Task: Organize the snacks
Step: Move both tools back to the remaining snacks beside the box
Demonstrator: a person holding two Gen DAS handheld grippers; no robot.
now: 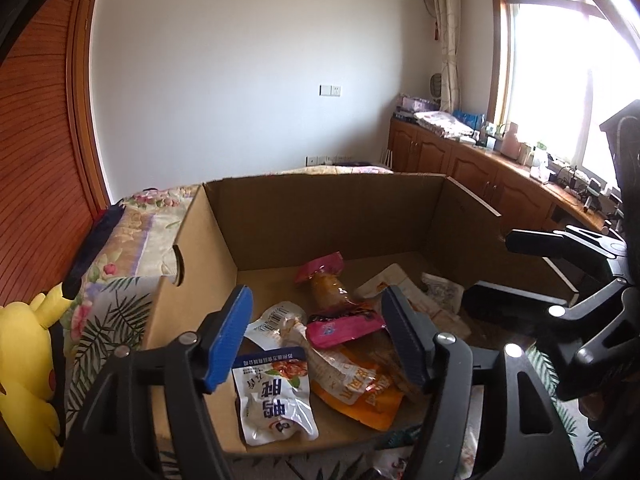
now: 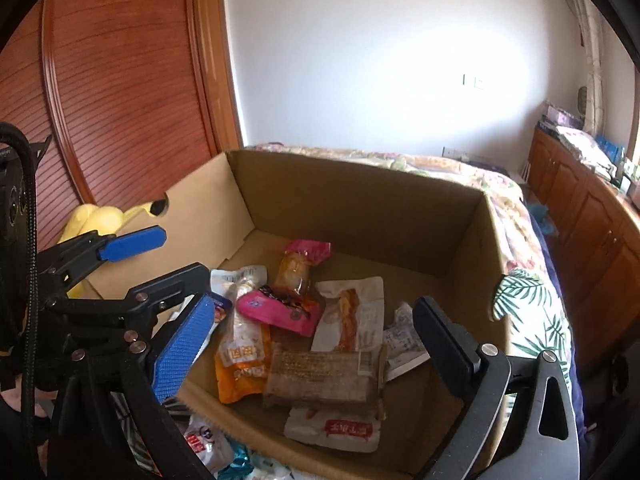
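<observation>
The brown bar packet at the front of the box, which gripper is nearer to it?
Right. The right gripper hangs open directly over the brown bar packet. The left gripper, also open and empty, sits further toward the cardboard box's left side.

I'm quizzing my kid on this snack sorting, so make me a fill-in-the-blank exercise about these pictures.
1. The snack packets lie inside a ____ box.
2. The plush toy beside the box is ____.
3. The pads on the left claw are ____.
4. Both claws hold ____.

Missing words: cardboard; yellow; blue; nothing
</observation>
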